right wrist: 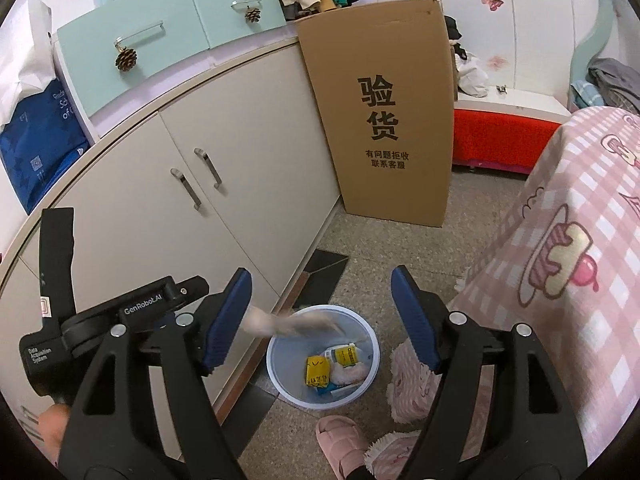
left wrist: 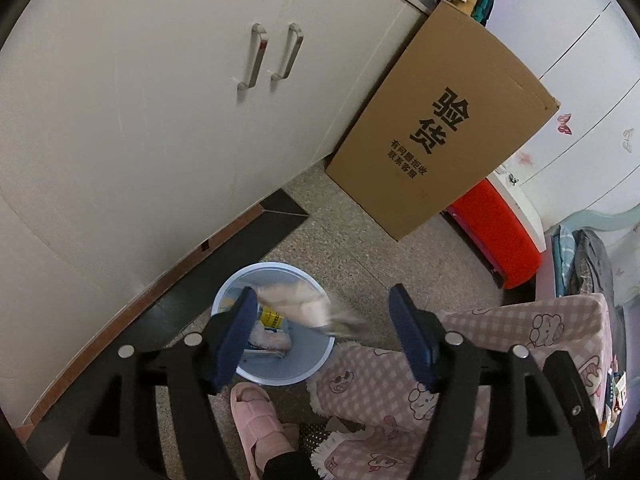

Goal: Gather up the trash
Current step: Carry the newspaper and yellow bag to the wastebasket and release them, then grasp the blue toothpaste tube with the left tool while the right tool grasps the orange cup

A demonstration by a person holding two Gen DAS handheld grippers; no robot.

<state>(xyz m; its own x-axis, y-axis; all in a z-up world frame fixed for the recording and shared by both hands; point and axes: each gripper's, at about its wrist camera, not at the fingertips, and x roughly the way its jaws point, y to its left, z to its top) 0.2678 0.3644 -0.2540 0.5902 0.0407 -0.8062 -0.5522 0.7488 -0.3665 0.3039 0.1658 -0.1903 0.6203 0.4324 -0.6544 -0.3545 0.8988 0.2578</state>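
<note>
A light blue trash bin (left wrist: 280, 376) stands on the floor below both grippers; it also shows in the right wrist view (right wrist: 362, 390). Inside lie yellow packets (right wrist: 318, 370) and a pale wrapper (right wrist: 352, 374). A blurred beige piece of trash (left wrist: 308, 308) is in the air over the bin's rim, also in the right wrist view (right wrist: 288, 324). My left gripper (left wrist: 324, 336) is open, above the bin. My right gripper (right wrist: 320, 316) is open and empty above the bin. The left gripper's black body (right wrist: 104, 316) shows at the left of the right wrist view.
A white cabinet (left wrist: 160, 120) with two handles runs along the left. A tall cardboard box (right wrist: 384, 112) leans against it. A pink checked cloth (right wrist: 560, 280) hangs at the right. A pink slipper (left wrist: 260, 424) is beside the bin. A red box (left wrist: 496, 236) lies beyond.
</note>
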